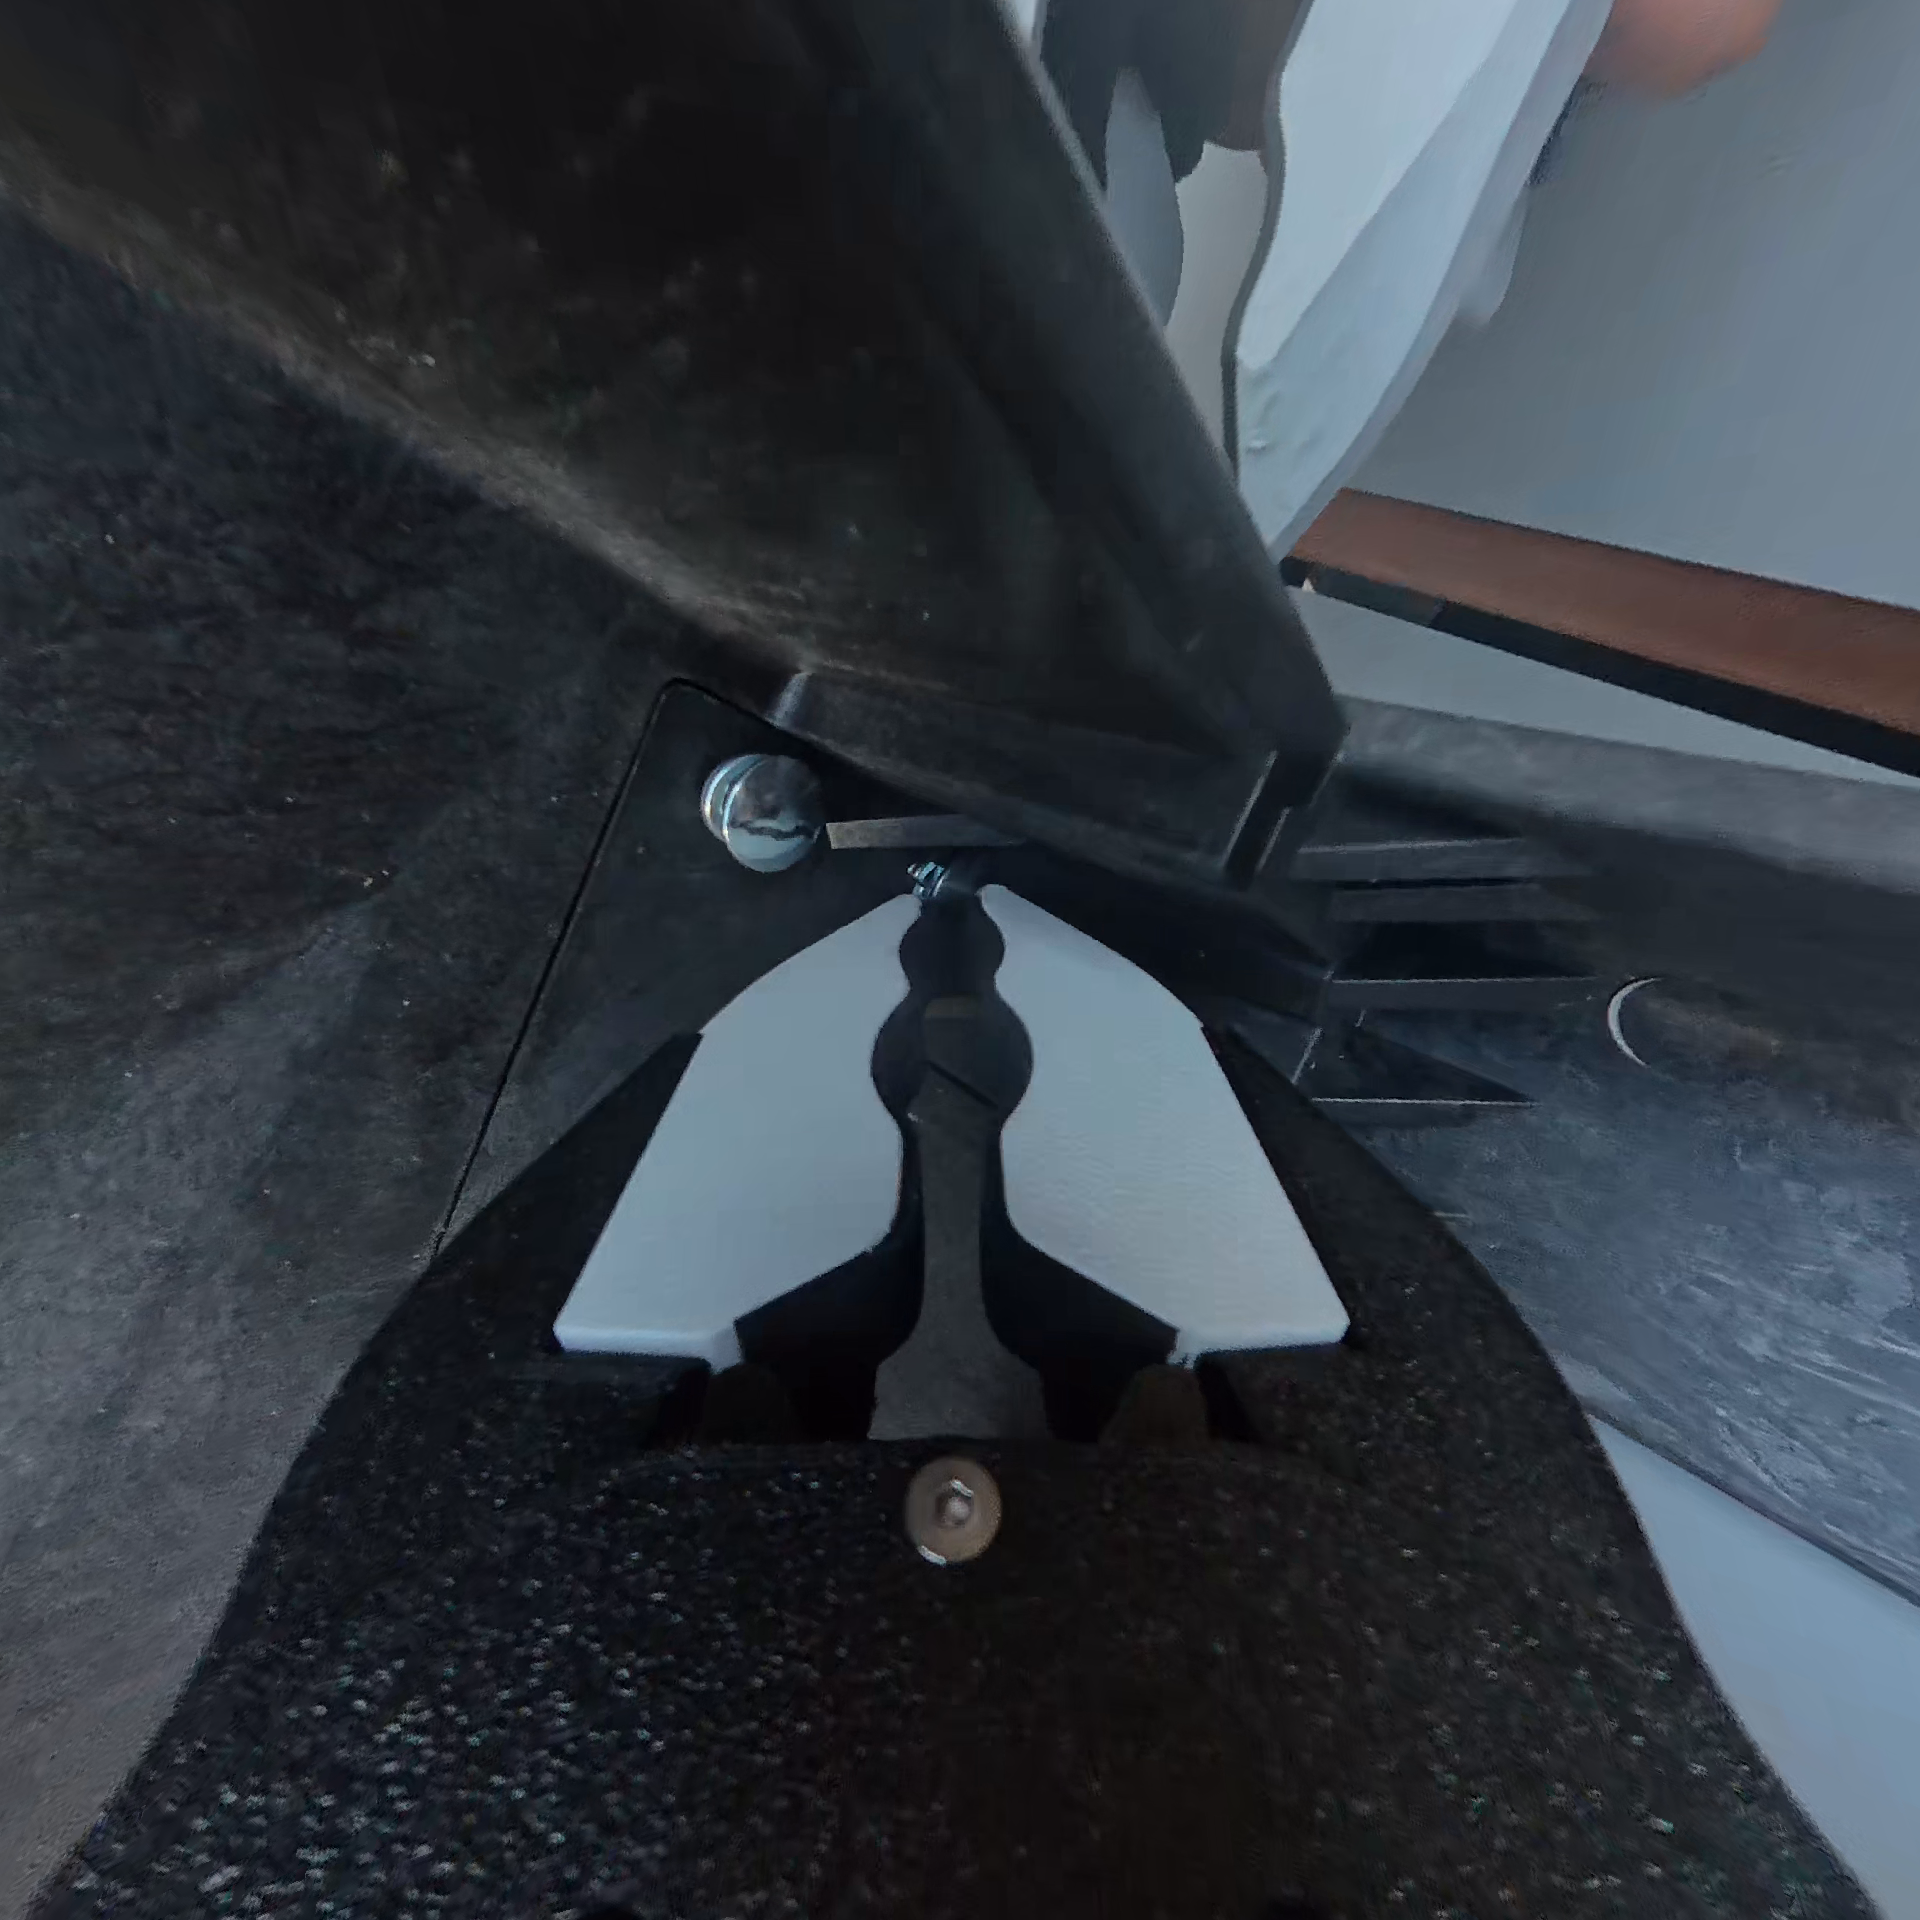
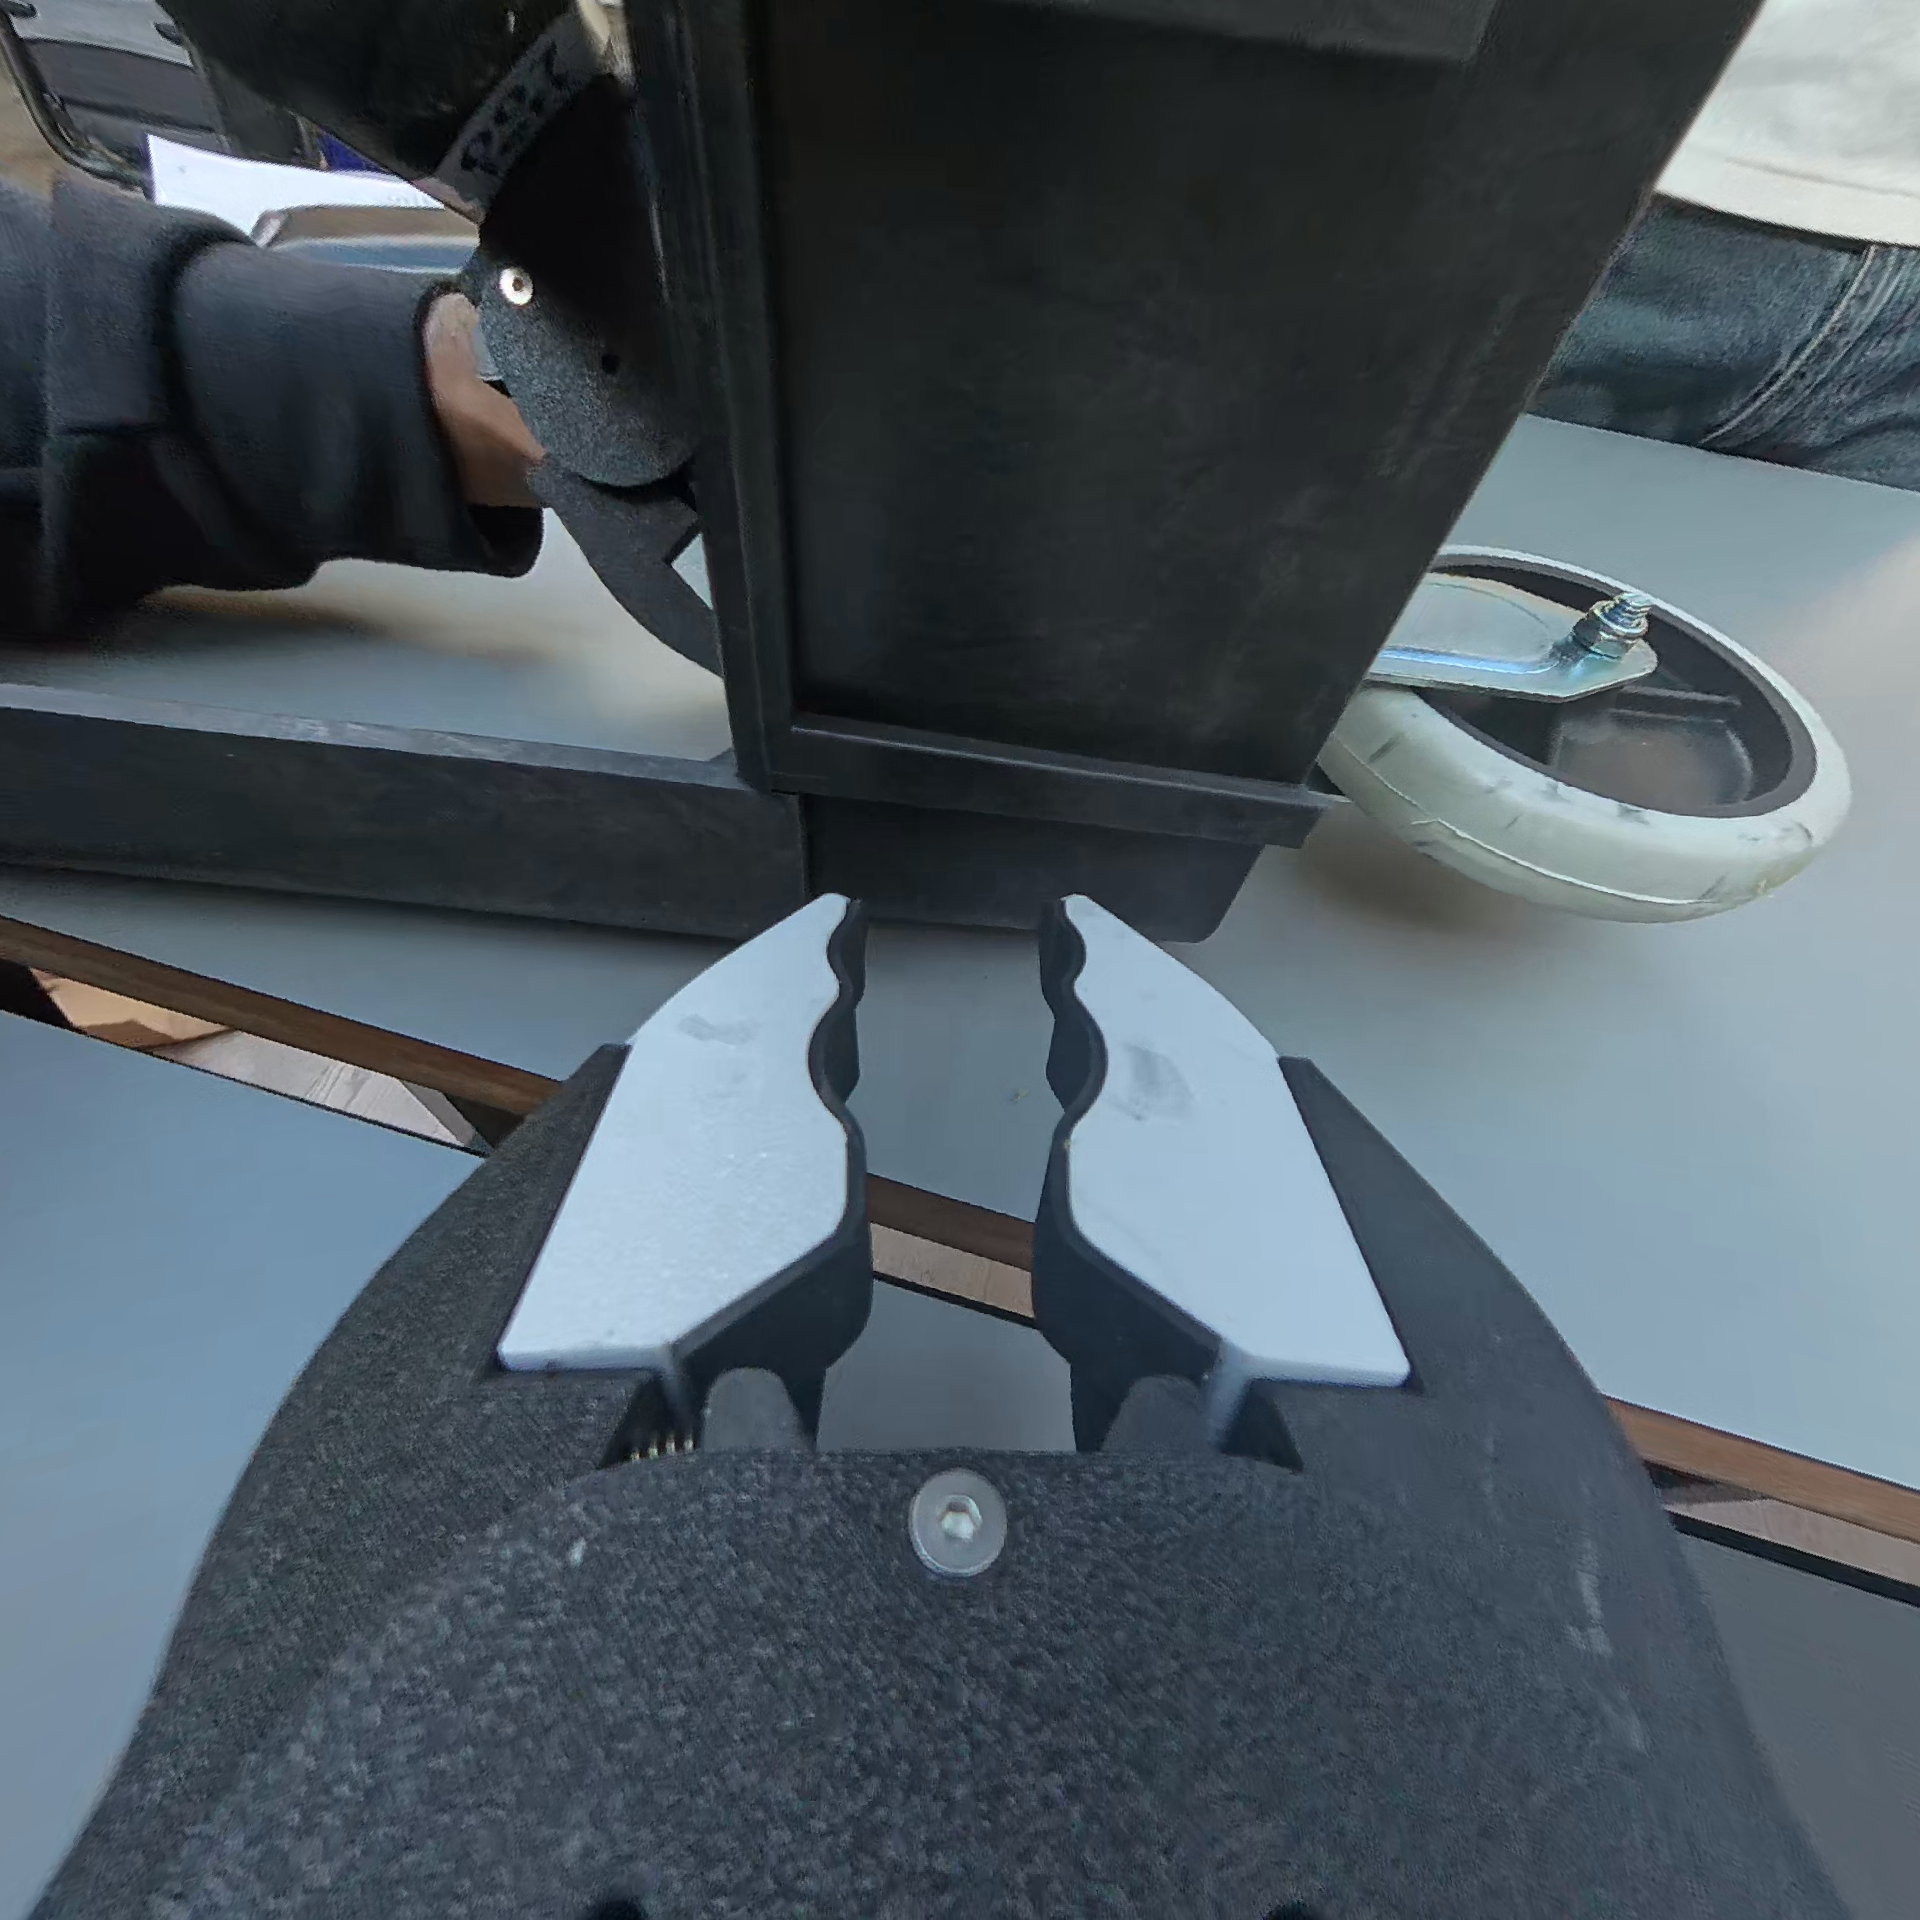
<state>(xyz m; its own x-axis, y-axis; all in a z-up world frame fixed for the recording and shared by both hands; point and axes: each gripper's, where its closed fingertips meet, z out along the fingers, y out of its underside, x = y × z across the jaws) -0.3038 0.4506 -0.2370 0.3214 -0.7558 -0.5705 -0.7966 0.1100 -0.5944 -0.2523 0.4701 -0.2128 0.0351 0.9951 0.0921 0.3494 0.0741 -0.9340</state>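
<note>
Left wrist view: left gripper [image 1: 943, 899] has its jaws clenched, black pads nearly meeting, pinching a small threaded screw [image 1: 932, 881] right at the fingertips. Screw tip sits against the underside of a large black plastic body [image 1: 727, 436] that fills the upper left of the frame. Just left of the tips, a domed bolt head with washer [image 1: 762, 812] is seated in a black corner plate [image 1: 665, 935]; a thin flat metal strip [image 1: 914, 831] runs from beside the bolt head under the black body. Right of the tips: stepped black ribs [image 1: 1444, 935], then a dark grey slab [image 1: 1662, 1247]. Wood-edged table rim [image 1: 1621, 613] behind, plus a person's pale garment [image 1: 1382, 260].

Right wrist view: right gripper [image 2: 954, 920] has jaws released, clear gap between the pads, bare table showing through it. Its fingertips [image 2: 831, 925] sit right at the lower lip of the black post [image 2: 1091, 416], which stands upright on the grey table [image 2: 1507, 1091]; contact with the lip cannot be told. A black beam [image 2: 364, 810] runs left from the post's base. A caster wheel [image 2: 1621, 748], white tyre, dark hub, lies flat on the table just right of the post, its zinc bracket [image 2: 1507, 655] with nut reaching toward the post. The left gripper [image 2: 582, 416] shows on the far side of the post, held by a hand [image 2: 473, 416] in a dark sleeve [image 2: 208, 416]. A person's jeans [image 2: 1745, 343] at upper right.
</note>
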